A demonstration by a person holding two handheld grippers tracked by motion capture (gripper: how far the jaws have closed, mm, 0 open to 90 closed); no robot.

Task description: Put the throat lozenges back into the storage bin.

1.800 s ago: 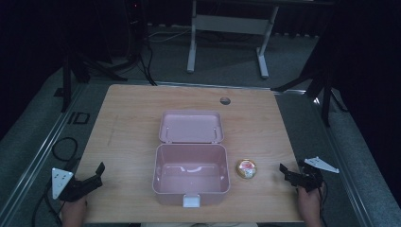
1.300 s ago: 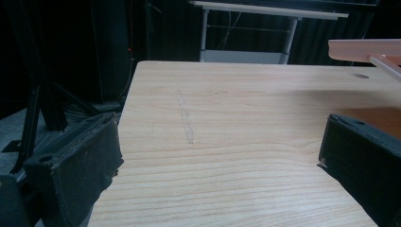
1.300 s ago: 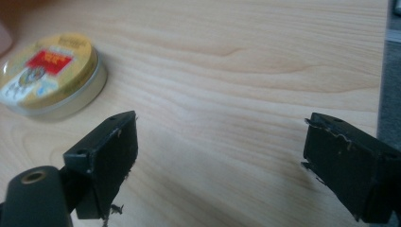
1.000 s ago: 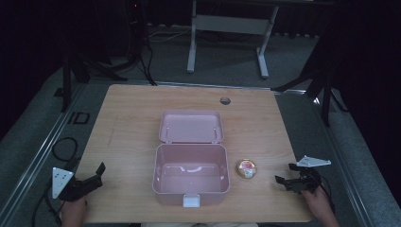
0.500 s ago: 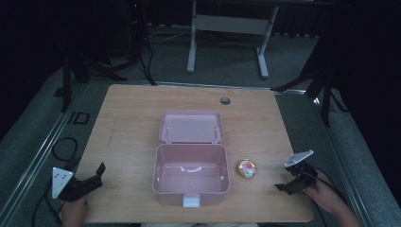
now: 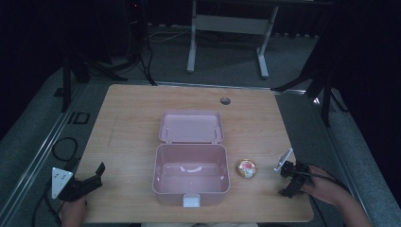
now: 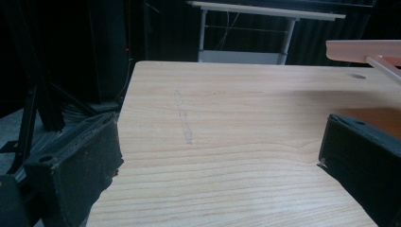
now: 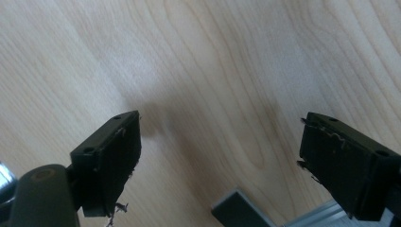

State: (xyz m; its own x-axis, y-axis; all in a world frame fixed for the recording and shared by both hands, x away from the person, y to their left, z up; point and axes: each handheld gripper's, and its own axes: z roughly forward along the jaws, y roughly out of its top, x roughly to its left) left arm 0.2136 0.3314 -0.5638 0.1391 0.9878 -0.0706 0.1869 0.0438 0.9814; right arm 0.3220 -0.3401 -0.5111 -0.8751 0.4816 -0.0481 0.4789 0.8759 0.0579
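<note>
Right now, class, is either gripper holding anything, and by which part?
Nothing is held. The left gripper and right gripper both have open jaws over bare table.

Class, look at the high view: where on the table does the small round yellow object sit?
The small round object lies on the table just right of the open pink box, between it and the right gripper.

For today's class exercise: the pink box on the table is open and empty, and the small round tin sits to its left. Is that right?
Not quite. In the high view the small round tin sits to the right of the pink box, not the left. The box is open and empty, as stated.
</note>
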